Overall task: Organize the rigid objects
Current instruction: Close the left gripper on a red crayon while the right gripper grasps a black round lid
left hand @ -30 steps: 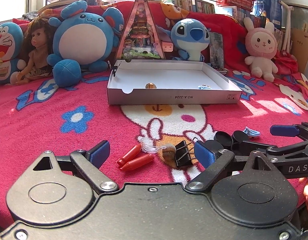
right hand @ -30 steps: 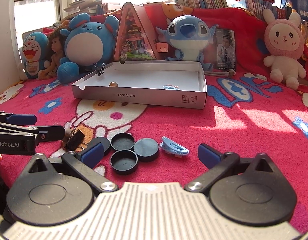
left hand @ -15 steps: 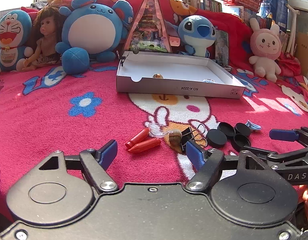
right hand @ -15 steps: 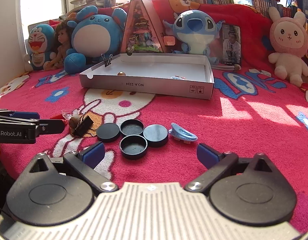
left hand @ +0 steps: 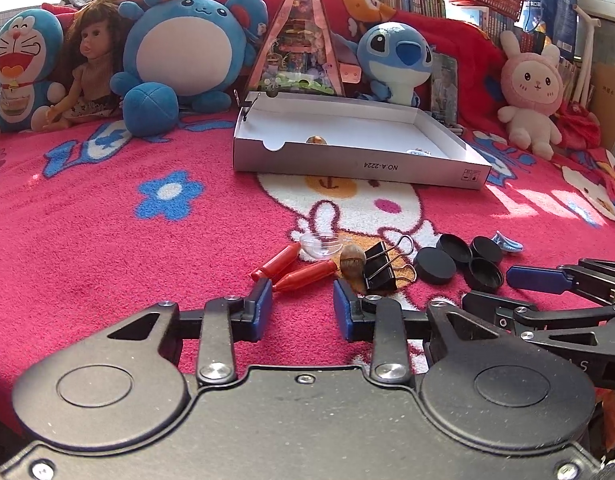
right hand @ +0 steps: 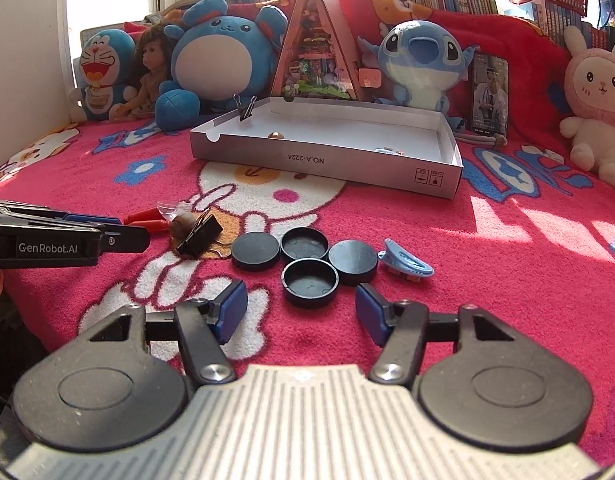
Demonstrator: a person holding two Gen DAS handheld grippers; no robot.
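Note:
On the pink blanket lie two red handles, a clear cup, a brown nut, a black binder clip, several black caps and a blue hair clip. My left gripper is low over the blanket and its jaws are closing. The nearer red handle lies just ahead of its fingertips, and no pad touches it. My right gripper is also closing. The nearest black cap, hollow side up, sits just ahead of the gap, untouched. The white box stands behind.
The box holds a small brown ball and a small blue item, and a binder clip grips its left wall. Plush toys, a doll and a triangular model house line the back. The two grippers sit close side by side.
Both pairs of jaws have narrowed, the left far more. The right gripper has shifted so that the hollow black cap now lines up with its gap.

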